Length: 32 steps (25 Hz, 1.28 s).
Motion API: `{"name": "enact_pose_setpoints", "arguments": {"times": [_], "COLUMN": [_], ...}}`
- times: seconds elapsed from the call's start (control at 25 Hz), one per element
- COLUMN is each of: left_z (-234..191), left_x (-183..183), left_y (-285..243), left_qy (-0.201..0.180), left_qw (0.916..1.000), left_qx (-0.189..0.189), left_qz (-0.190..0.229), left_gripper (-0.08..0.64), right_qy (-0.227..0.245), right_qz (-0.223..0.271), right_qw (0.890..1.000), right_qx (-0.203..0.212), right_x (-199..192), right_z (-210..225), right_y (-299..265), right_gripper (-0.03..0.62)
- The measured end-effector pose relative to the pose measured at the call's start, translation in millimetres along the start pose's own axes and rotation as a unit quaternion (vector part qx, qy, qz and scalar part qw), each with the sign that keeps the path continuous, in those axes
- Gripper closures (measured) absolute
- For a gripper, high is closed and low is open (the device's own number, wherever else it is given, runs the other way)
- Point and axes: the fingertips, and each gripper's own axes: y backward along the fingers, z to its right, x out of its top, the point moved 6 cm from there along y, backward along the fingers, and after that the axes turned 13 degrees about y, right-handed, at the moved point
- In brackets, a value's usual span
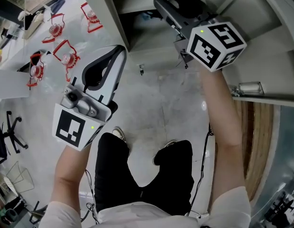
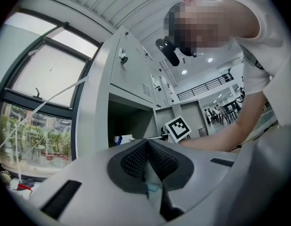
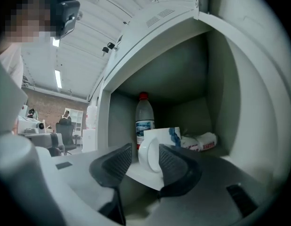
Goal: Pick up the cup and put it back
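Observation:
A white cup (image 3: 162, 138) with blue print stands on the front of a shelf (image 3: 138, 172) inside a grey cabinet, its handle turned toward me. In the right gripper view my right gripper (image 3: 145, 149) is open and level, with the cup's handle between its dark pads. The left pad stands clear of the handle. In the head view the right gripper (image 1: 159, 3) reaches into the cabinet opening, and the cup is hidden there. My left gripper (image 1: 121, 50) hangs lower and to the left. Its pads (image 2: 136, 159) meet with nothing between them.
A clear water bottle (image 3: 144, 119) with a red cap stands behind the cup, and white packets (image 3: 201, 141) lie at the back right of the shelf. The cabinet's white upright (image 1: 106, 13) is beside the left gripper. Red wire objects (image 1: 66, 56) lie on the floor. A glass (image 1: 250, 88) sits on a ledge at right.

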Motion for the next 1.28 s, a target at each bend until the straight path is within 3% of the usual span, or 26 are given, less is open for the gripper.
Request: {"name": "enact_pose_setpoints", "arguments": {"times": [0.48,0.92,1.12,1.28], "left_z": [-15.1,-20.2,-22.5,-29.4], "left_x": [-1.8,-0.4,6.0,10.3], "left_y": [5.2,11.6,16.7,21.7], "left_qy": [0.005,0.012,0.007,0.003], "left_qw": [0.9999,0.9995,0.9995,0.9994], "left_qx": [0.011,0.022,0.022,0.029], "left_qz": [0.005,0.020,0.020,0.018], "left_gripper": [0.538,0.538,0.538,0.538], "right_qy": [-0.001,0.054,0.002,0.004], "right_qz": [0.000,-0.002,0.037,0.058], "right_qw": [1.000,0.998,0.999,0.998], "right_qx": [0.012,0.019,0.029,0.040], "right_x": [-7.9,-2.7,3.5,12.7], "right_z": [2.9,-15.1,-12.0,-18.1], "right_y": [-14.1,-31.9,-32.5,-31.2], "right_gripper": [0.479,0.528,0.535,0.538]}}
